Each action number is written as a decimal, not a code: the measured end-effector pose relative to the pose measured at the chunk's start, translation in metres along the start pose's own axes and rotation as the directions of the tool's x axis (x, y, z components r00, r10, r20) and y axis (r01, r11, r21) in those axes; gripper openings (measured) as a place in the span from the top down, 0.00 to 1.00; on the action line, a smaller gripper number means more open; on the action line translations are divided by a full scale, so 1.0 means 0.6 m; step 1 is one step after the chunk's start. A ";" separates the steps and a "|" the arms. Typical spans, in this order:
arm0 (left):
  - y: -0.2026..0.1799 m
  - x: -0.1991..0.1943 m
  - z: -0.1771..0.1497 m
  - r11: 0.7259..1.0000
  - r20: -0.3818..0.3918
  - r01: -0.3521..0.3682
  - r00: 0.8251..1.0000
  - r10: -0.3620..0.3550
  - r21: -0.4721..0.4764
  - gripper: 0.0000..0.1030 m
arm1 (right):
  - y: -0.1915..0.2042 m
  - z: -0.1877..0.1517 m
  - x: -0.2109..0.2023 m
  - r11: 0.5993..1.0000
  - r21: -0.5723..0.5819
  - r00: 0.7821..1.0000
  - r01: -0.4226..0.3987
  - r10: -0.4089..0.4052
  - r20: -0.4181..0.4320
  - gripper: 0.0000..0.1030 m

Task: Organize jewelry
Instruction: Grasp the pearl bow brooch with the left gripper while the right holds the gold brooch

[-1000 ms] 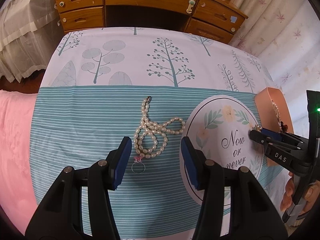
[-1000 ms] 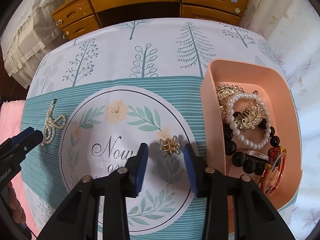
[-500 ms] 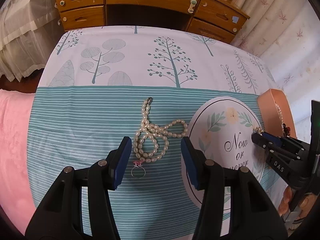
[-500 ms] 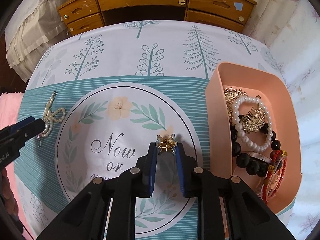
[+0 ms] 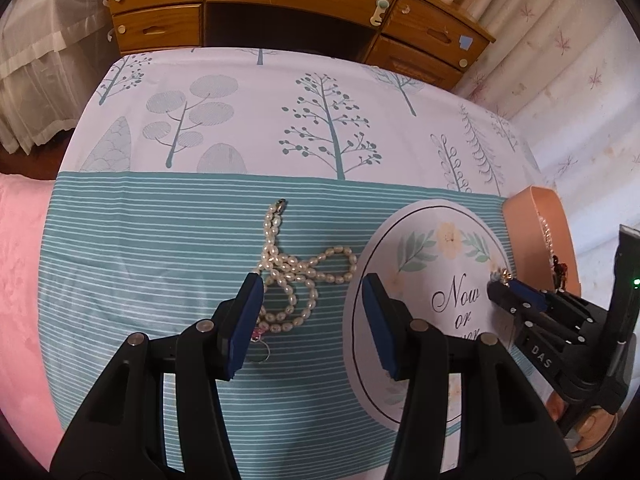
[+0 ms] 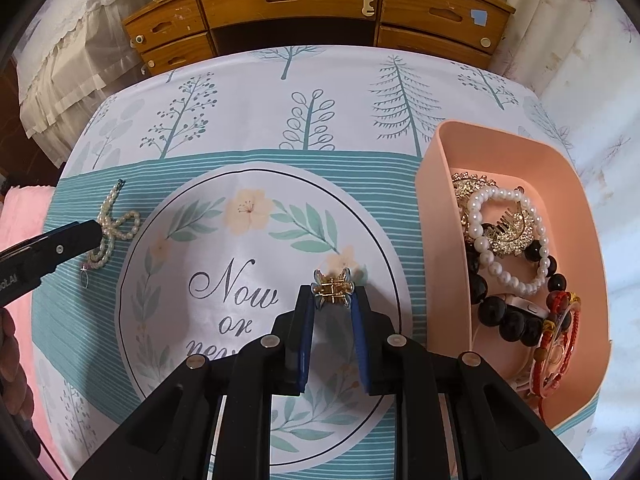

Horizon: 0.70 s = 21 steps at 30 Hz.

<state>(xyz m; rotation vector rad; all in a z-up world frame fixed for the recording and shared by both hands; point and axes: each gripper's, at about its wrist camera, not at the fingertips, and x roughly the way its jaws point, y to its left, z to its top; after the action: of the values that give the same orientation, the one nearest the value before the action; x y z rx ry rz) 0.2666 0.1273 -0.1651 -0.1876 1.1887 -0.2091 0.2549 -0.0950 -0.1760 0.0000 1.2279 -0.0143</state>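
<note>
My right gripper (image 6: pixel 333 294) is shut on a small gold hair claw (image 6: pixel 333 287), just left of the pink tray (image 6: pixel 440 216). That tray holds a pearl bracelet (image 6: pixel 505 236), gold brooches, dark beads and red cords. From the left wrist view the right gripper (image 5: pixel 505 282) shows at the right with the claw (image 5: pixel 502 276) at its tips. My left gripper (image 5: pixel 312 302) stands open over a pearl necklace (image 5: pixel 298 276) on the striped cloth, its fingers on either side of the coil. A small ring (image 5: pixel 259 354) with a pink stone lies by the left finger.
The patterned tablecloth (image 5: pixel 320 120) covers the table, with a round "Now or never" print (image 6: pixel 248 292). A wooden desk with drawers (image 6: pixel 304 4) stands behind. Pink fabric (image 5: pixel 20 280) lies at the left and curtains hang at both sides. A hand (image 5: pixel 596 424) holds the right gripper.
My right gripper closed its jaws onto the gold hair claw, which had lain just ahead of them. The left gripper stayed open over the necklace, shifting only slightly.
</note>
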 end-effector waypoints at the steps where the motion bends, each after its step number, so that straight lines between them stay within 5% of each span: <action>1: -0.003 0.003 0.000 1.000 -0.002 -0.010 1.000 0.010 0.006 0.53 | -0.001 -0.001 -0.001 1.000 0.001 1.000 -0.002 0.002 0.000 0.82; 16: -0.018 0.040 0.004 0.985 -0.002 -0.150 0.989 0.151 0.079 0.53 | 0.002 -0.010 -0.004 0.999 -0.022 0.999 -0.033 0.033 -0.001 0.82; 21: -0.030 0.045 0.002 0.978 0.004 -0.174 0.985 0.175 0.112 0.42 | 0.008 -0.014 -0.005 0.999 -0.040 0.999 -0.033 0.033 0.007 0.82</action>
<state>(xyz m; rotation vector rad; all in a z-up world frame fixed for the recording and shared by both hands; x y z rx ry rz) 0.2762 0.1030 -0.1844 0.0158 1.1894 -0.1216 0.2462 -0.0903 -0.1758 -0.0147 1.2197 0.0392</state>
